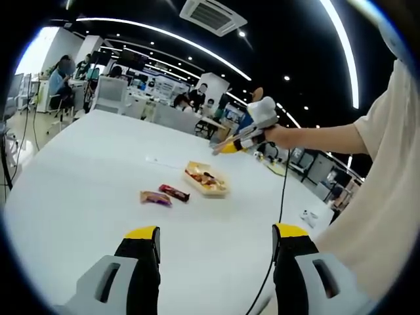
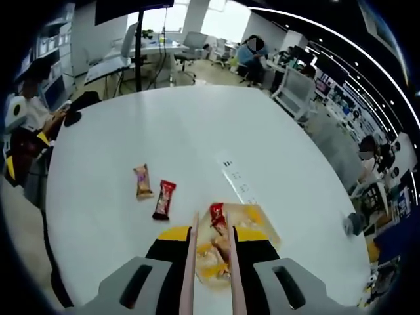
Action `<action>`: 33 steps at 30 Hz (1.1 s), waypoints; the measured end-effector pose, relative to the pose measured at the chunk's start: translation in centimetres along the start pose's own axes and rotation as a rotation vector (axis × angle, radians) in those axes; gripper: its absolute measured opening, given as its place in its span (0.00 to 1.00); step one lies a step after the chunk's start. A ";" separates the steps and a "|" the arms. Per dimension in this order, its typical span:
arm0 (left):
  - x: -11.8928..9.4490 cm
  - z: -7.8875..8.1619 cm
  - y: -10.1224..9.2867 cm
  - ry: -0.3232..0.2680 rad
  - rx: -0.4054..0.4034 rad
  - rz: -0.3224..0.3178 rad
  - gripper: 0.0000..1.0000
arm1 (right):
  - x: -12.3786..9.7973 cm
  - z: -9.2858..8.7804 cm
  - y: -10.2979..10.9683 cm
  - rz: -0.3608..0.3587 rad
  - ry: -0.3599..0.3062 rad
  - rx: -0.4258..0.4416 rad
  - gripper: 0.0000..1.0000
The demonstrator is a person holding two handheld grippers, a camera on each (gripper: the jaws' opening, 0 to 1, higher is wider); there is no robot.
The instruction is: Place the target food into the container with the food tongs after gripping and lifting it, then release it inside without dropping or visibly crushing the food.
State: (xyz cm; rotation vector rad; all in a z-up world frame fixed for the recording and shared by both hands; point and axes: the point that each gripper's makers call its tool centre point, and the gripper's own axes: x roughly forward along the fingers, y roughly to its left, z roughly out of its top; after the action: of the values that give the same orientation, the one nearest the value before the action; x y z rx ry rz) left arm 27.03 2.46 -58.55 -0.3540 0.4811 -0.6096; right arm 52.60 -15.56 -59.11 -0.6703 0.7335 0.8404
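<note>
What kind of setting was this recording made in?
Most likely an open-plan office or lab: a large white table, desks with office chairs and seated people behind it, and curved ceiling light strips.

I see a big white table [image 1: 85,197] in a large office. Long light strips [image 1: 164,33] curve across the dark ceiling. Desks and chairs [image 2: 197,42] stand behind.

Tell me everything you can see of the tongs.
The tongs are two slim, pale pinkish arms, plastic by the look, running side by side up the right gripper view. The right gripper is clamped on them. Their tips hold a red-wrapped snack over the yellowish container, which has other food in it. Whether the snack touches the container cannot be told. In the left gripper view they are too small to make out.
</note>
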 end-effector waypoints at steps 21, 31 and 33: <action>-0.4 -0.7 0.8 0.004 -0.029 0.020 0.69 | 3.3 0.3 4.5 0.095 0.010 -0.005 0.23; -0.6 -0.9 0.6 -0.005 -0.037 0.021 0.70 | 4.0 0.8 5.7 0.126 0.014 -0.027 0.23; -0.7 -1.1 0.6 -0.005 -0.041 0.024 0.70 | 4.4 0.8 5.9 0.132 0.015 -0.028 0.23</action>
State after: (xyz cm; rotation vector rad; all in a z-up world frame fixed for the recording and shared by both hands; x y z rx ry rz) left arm 26.25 3.18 -59.49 -0.3877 0.4927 -0.5765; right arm 49.90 -10.18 -63.48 -0.6583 0.7873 0.9691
